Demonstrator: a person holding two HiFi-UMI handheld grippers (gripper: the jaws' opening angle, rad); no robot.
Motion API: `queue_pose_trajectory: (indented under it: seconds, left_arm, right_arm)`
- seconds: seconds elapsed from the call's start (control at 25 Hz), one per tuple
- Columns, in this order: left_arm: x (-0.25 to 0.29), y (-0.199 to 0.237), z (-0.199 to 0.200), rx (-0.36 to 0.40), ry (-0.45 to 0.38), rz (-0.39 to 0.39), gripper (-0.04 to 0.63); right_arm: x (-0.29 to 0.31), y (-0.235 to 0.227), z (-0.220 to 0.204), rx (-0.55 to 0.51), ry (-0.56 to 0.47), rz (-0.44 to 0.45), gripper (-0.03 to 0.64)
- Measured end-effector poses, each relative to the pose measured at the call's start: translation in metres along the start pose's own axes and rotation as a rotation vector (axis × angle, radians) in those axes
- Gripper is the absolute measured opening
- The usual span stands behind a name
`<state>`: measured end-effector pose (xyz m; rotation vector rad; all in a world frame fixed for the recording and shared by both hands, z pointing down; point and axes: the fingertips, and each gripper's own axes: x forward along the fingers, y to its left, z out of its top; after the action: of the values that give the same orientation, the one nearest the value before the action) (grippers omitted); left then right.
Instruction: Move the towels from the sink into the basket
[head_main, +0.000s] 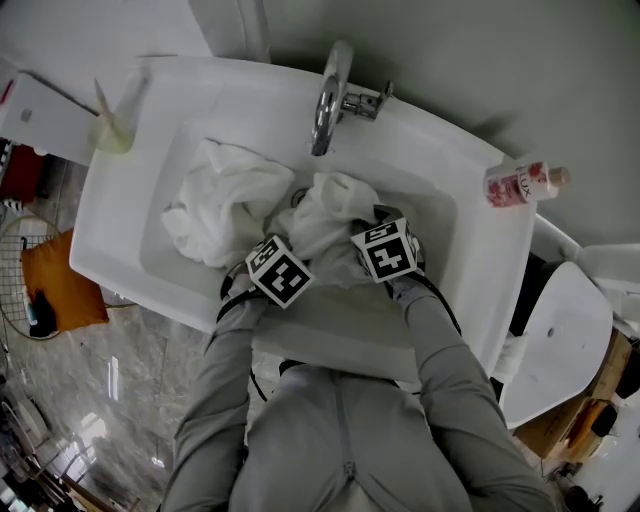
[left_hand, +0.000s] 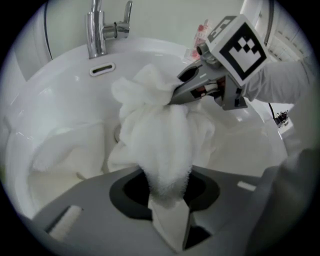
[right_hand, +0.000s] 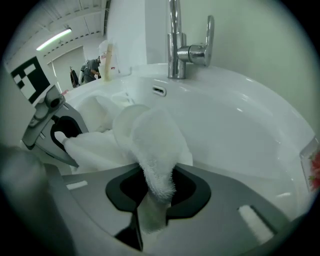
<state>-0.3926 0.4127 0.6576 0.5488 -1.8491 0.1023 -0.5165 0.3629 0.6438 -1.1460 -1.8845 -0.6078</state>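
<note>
Head view: a person leans over a white sink (head_main: 440, 150), a tool in each hand, both reaching into the bowl below the tap (head_main: 330, 95). The left tool (head_main: 272, 238) and right tool (head_main: 372, 222) meet on one crumpled white towel (head_main: 330, 205) at the middle of the bowl. A second towel (head_main: 225, 200) lies heaped just beside it on the left. A pink bottle (head_main: 525, 183) rests on the rim at the right. What looks like a wire basket (head_main: 12, 232) shows at the frame's left edge, well apart from the sink.

Left gripper view: the left tool (left_hand: 169, 215) is clamped narrow on a thick fold of the towel (left_hand: 160, 135), the nap bunched between its jaws. Beyond, the right tool bites the same towel higher up, near its top fold. The second towel (left_hand: 65, 150) sags against the sink's near wall.

Right gripper view: the right tool (right_hand: 152, 210) is likewise pinched tight on a rolled fold of towel (right_hand: 150, 135). The left tool appears at the left, nipping the cloth's far side.

The towel reads as soft, limp terry, light if dry and noticeably heavier if wet; which it is cannot be told. It will likely droop and trail once raised, so thick bunched folds such as these make safer holds than a single thin edge, which could slip free. Nothing here looks fragile.
</note>
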Motion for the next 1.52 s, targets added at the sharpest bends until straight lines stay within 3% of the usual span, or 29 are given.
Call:
queue_pose_trajectory:
  seconds: [0.6, 0.96, 1.16, 1.52]
  left_arm:
    - [-0.097, -0.003, 0.027, 0.095, -0.197, 0.201, 0.172]
    - [-0.185, -0.026, 0.046, 0.206, -0.404, 0.295, 0.167]
    - [-0.226, -0.055, 0.058, 0.284, -0.514, 0.306, 0.162]
    - [-0.254, -0.138, 0.089, 0.477, -0.622, 0.269, 0.158]
  right_arm:
    - [-0.126, 0.010, 0.051, 0.125, -0.316, -0.148, 0.081]
    - [-0.241, 0.042, 0.073, 0.177, -0.563, -0.283, 0.081]
    - [-0.304, 0.060, 0.064, 0.201, -0.670, -0.378, 0.083]
    - [-0.401, 0.066, 0.006, 0.266, -0.749, -0.563, 0.083]
